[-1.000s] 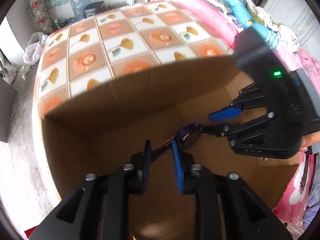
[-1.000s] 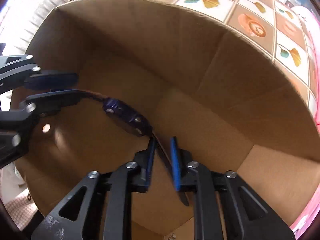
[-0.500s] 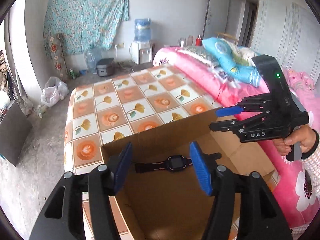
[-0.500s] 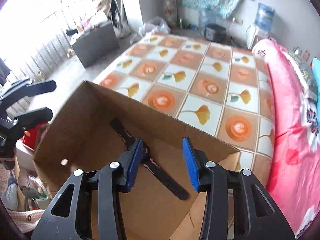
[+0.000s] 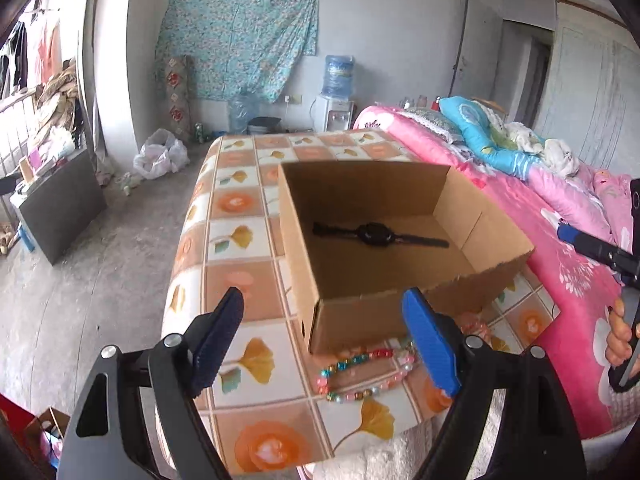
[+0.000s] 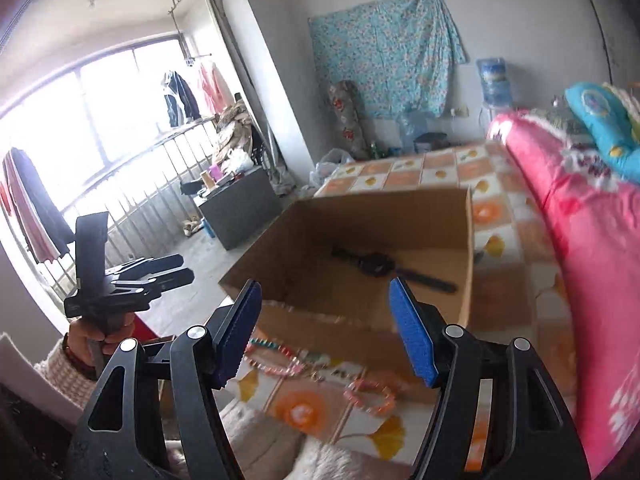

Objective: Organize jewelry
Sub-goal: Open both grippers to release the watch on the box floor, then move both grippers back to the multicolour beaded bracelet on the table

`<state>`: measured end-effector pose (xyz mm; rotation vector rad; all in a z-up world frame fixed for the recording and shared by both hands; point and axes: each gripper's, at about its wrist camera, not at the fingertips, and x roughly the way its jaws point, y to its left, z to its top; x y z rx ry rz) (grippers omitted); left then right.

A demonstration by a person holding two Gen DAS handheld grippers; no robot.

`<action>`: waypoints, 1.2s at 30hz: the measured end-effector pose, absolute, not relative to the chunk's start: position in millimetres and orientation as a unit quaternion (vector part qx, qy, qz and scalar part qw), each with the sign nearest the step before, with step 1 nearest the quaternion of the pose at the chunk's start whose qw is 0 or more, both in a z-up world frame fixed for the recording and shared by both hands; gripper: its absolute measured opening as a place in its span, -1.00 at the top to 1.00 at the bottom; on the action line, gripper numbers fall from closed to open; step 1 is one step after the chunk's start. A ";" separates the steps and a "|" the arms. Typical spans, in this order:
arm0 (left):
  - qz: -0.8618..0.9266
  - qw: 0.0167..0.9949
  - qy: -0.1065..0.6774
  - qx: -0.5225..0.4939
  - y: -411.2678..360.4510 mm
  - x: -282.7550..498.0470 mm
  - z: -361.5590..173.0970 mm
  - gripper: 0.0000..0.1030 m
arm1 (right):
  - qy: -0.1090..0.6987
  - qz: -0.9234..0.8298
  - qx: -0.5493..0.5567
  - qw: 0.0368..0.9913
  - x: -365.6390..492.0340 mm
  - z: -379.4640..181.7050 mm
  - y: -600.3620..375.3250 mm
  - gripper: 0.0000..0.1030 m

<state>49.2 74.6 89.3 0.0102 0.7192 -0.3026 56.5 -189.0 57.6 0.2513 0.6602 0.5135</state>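
Observation:
A black wristwatch (image 5: pixel 376 235) lies flat on the floor of an open cardboard box (image 5: pixel 352 316); it also shows in the right wrist view (image 6: pixel 376 265). A colourful bead necklace (image 5: pixel 360 372) lies on the tiled tabletop in front of the box, and a pink bead bracelet (image 6: pixel 370 397) lies beside it. My left gripper (image 5: pixel 324 340) is open and empty, above and short of the box. My right gripper (image 6: pixel 326 328) is open and empty, also short of the box. The left gripper shows at the left of the right wrist view (image 6: pixel 152 276).
The box stands on a table with an orange flower-tile cloth (image 5: pixel 236 208). A pink bed (image 5: pixel 560 216) runs along the right. A grey cabinet (image 5: pixel 60 208) and bags stand on the concrete floor to the left.
Both grippers let go of the watch inside the box, opened wide and pulled back up and out. The watch now lies flat on the box floor.

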 end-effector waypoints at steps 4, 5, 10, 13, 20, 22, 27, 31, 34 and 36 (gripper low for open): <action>-0.113 0.916 0.384 0.006 69.3 46.8 42.2 -0.55 | 0.374 0.263 0.141 0.878 48.5 14.0 -152.4 -0.13; -0.100 0.913 0.395 0.009 68.8 47.4 29.7 -0.55 | 0.385 0.262 0.146 0.873 46.5 7.5 -147.6 -0.01; -0.061 0.901 0.426 0.053 51.1 61.8 -16.5 -0.55 | 0.431 0.248 0.164 0.852 63.2 -16.9 -123.5 0.20; -0.050 0.894 0.436 0.094 36.2 66.6 -34.2 -0.55 | 0.436 0.245 0.163 0.850 67.6 -18.5 -114.4 0.23; -0.060 0.886 0.452 0.089 39.3 56.1 -42.9 -0.65 | 0.447 0.235 0.130 0.853 69.3 -22.2 -105.5 0.22; -0.062 0.883 0.455 0.100 39.9 49.7 -43.4 -0.75 | 0.442 0.232 0.116 0.859 67.5 -22.2 -103.0 0.22; -0.056 0.884 0.452 0.110 41.8 41.7 -44.3 -0.89 | 0.386 0.215 0.053 0.896 53.2 2.9 -94.5 -0.07; -0.053 0.884 0.454 0.093 43.6 39.6 -45.3 -0.89 | 0.323 0.205 -0.007 0.924 37.4 27.7 -85.9 -0.81; -0.052 0.878 0.470 0.079 46.9 44.2 -44.6 -0.89 | 0.309 0.175 -0.052 0.933 32.9 34.4 -80.5 -0.85; -0.054 0.872 0.482 0.065 50.9 48.1 -45.3 -0.89 | 0.306 0.138 -0.076 0.939 31.3 37.6 -79.4 -0.85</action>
